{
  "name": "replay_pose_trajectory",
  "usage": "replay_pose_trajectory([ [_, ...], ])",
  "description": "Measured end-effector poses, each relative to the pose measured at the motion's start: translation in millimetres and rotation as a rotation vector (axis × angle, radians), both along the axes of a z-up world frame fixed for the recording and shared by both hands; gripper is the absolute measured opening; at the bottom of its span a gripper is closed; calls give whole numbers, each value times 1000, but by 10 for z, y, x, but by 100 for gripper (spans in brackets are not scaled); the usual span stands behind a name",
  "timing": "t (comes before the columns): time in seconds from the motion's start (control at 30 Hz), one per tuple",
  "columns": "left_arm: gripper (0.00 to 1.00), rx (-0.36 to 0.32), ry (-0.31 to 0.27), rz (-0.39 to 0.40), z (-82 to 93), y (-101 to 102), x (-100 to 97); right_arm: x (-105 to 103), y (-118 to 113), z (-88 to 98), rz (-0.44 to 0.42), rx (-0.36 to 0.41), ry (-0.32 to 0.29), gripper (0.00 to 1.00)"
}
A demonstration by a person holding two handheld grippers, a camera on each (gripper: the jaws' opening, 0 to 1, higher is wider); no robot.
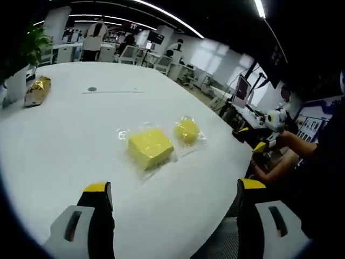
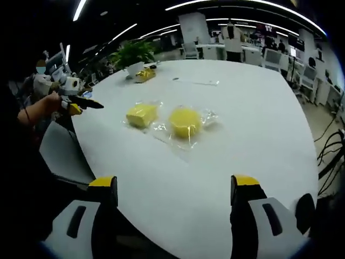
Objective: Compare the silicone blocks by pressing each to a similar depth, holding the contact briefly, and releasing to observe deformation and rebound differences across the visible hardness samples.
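Two yellow silicone samples lie side by side near the middle of a white oval worktop [image 1: 64,135], each sealed in a clear plastic bag. In the left gripper view the square block [image 1: 150,147] sits nearer the camera, w/ the rounder block [image 1: 186,130] just beside it, up and to the right. In the right gripper view the order flips: rounder block [image 2: 185,122] on the right and closer, square block [image 2: 141,114] to its left. The bags appear to touch or overlap at the edges; cannot tell which.

Left gripper [image 1: 175,189] hangs above the worktop's near edge, jaws spread wide apart w/ nothing between them, well apart from both blocks. Right gripper [image 2: 175,186] is likewise spread wide, holding nothing, short of the blocks, over the worktop. Each gripper also appears small in the other's view, held by a hand [image 2: 46,102] at the worktop's edge.

Far end of the worktop: a gold foil packet [image 1: 37,90] and a potted plant [image 2: 132,54] in a white pot. Behind: office desks, chairs, people standing, ceiling strip lights.
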State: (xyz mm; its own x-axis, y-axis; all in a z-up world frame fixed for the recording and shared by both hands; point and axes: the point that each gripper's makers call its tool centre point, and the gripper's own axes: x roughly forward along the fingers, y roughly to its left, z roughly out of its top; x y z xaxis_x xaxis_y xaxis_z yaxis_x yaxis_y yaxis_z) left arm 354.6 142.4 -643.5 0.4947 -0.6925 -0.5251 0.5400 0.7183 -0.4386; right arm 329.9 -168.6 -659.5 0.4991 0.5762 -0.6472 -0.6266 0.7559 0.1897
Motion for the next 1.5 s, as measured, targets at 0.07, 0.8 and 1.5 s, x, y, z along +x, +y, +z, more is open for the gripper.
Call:
replay_pose_trajectory([
  [0.07, 95, -32, 11, 13, 9, -30, 134, -24, 35, 40, 15, 9, -16, 80],
  [0.8, 49, -354, 308, 297, -351, -79, 1289, -195, -55, 89, -48, 85, 10, 68],
  [1.5, 27, -410, 401, 408, -759, -194, 1378, -194, -96, 168, -39, 70, -10, 64],
])
